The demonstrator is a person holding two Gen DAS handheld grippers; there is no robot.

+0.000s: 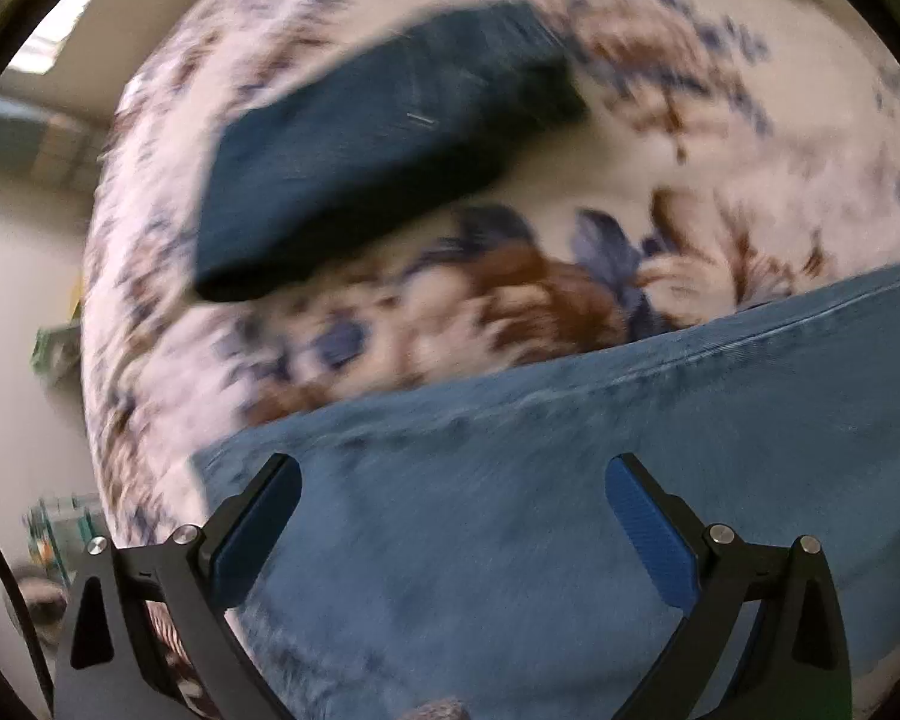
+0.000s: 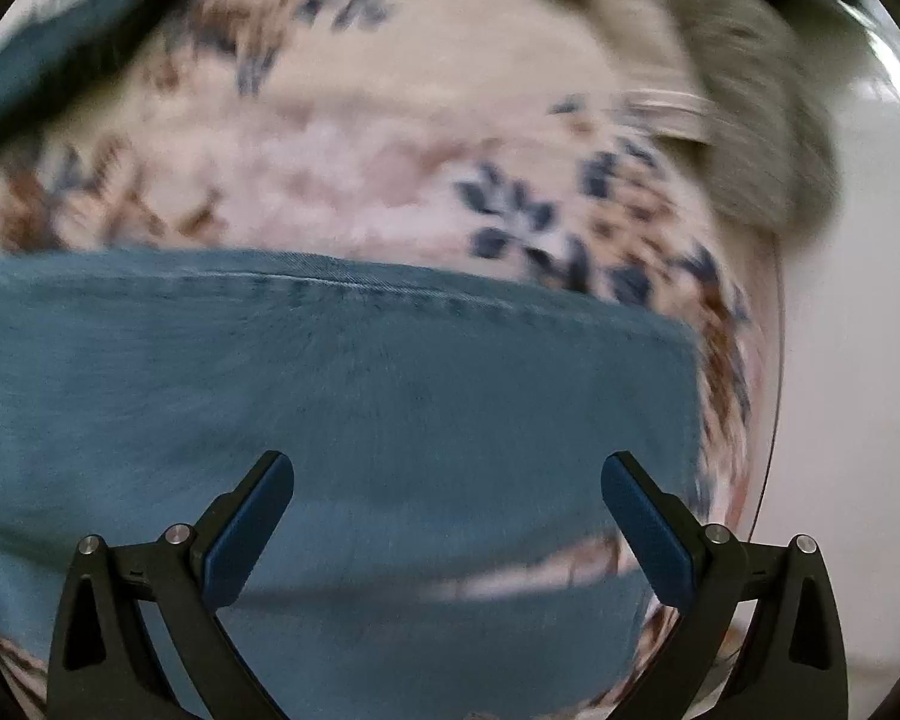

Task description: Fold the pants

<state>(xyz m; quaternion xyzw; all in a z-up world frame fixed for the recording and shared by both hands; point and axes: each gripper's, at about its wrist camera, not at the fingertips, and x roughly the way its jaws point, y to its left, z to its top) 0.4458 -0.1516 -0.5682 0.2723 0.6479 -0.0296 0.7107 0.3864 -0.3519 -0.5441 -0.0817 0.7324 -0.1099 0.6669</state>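
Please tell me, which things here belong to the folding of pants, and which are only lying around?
For the job:
- light blue pants
- left hand-held gripper, open
- right hand-held gripper, open

Just lying about:
- dark blue folded garment
- floral bedcover
- grey fabric

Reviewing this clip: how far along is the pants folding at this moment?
Done: one dark pair lies folded on the floral bedspread. In hand: nothing; the left hand-held gripper and right hand-held gripper are open above the lighter blue pants. Left: their folding; its stage is unclear through blur.
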